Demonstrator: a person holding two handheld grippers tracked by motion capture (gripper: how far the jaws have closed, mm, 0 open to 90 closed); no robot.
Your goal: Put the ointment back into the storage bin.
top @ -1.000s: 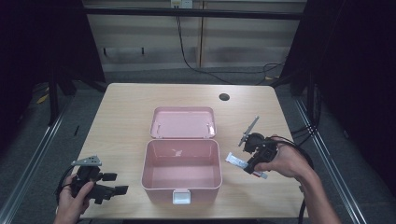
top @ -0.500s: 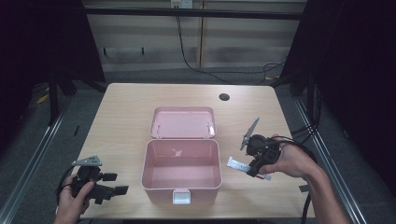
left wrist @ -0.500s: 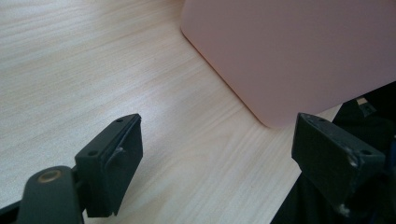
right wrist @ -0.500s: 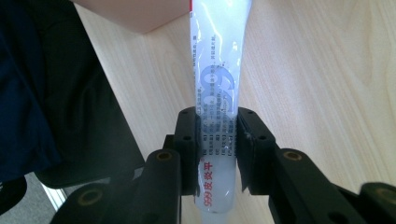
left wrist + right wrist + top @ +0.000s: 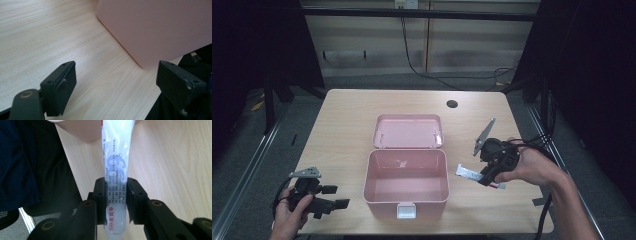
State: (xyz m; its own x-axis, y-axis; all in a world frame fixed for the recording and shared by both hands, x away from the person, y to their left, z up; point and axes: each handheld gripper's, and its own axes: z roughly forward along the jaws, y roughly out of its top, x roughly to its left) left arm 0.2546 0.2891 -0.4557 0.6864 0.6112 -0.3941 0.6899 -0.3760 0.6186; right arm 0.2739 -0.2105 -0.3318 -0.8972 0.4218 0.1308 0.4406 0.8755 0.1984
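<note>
My right claw (image 5: 486, 175) clamps white tube (image 5: 115, 170) beside open pink box (image 5: 407, 200); left claw (image 5: 332, 197) released, idle on desk (image 5: 347, 125). Best: carry level, clear rim, release low.

Glossy white plastic tube (image 5: 115, 157), smooth pink plastic box (image 5: 406, 180), matt wood-grain table (image 5: 342, 125).

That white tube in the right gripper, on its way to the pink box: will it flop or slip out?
The white tube looks soft and glossy, so it may slip a little, though the right gripper pinches it flat. It sticks out straight past the jaws in the high view, so it probably won't droop much. It seems light, and should drop easily into the pink box.
</note>
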